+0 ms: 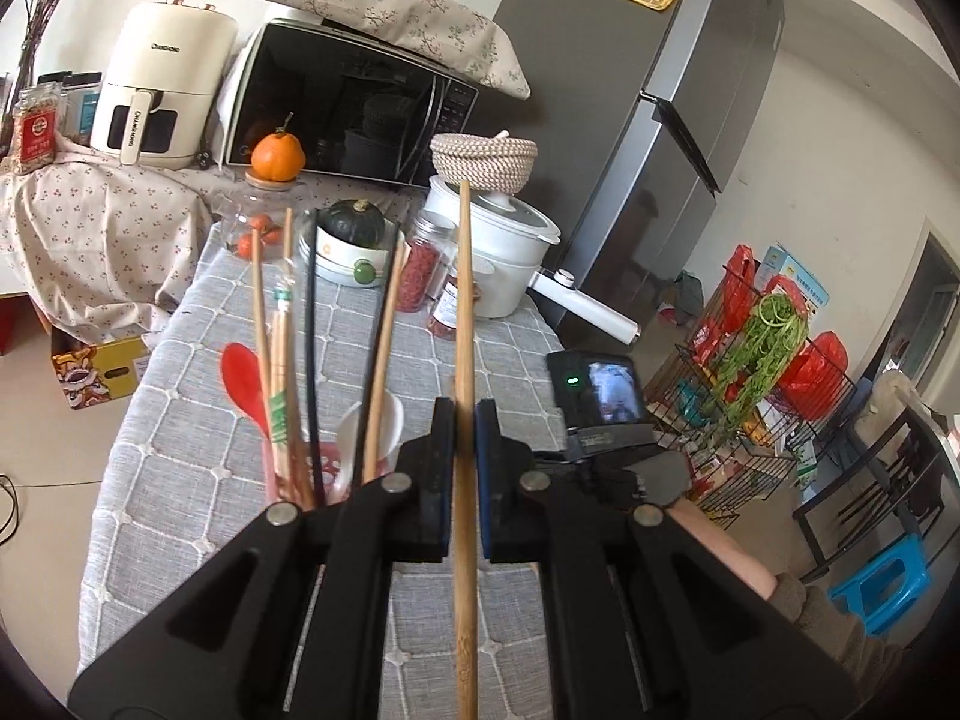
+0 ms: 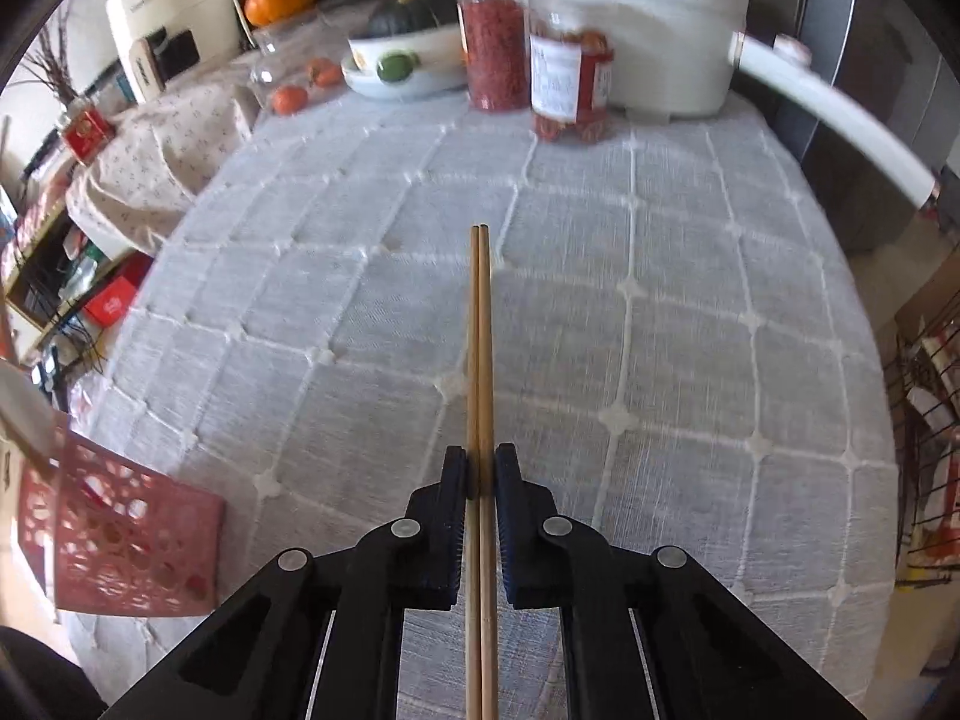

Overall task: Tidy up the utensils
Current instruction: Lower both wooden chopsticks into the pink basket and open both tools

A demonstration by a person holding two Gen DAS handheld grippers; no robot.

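My left gripper point(image 1: 463, 414) is shut on a single wooden chopstick point(image 1: 462, 324) that points away over the table. Just left of it stands a red perforated utensil holder point(image 1: 324, 468) with several chopsticks point(image 1: 288, 360), a red spoon point(image 1: 243, 387) and a white spoon point(image 1: 378, 426) in it. My right gripper point(image 2: 480, 462) is shut on a pair of wooden chopsticks point(image 2: 480, 330), held above the grey checked tablecloth point(image 2: 660, 300). The red holder point(image 2: 126, 534) lies at the lower left of the right wrist view. My right gripper's body point(image 1: 600, 402) shows to the right in the left wrist view.
At the table's far end stand a white pot point(image 2: 648, 18), two jars of red contents point(image 2: 498, 36), a bowl with a green squash point(image 2: 402, 42) and small oranges point(image 2: 291, 97). A microwave point(image 1: 354, 114), air fryer point(image 1: 162, 84), fridge point(image 1: 648, 120) and wire rack point(image 1: 762, 396) surround the table.
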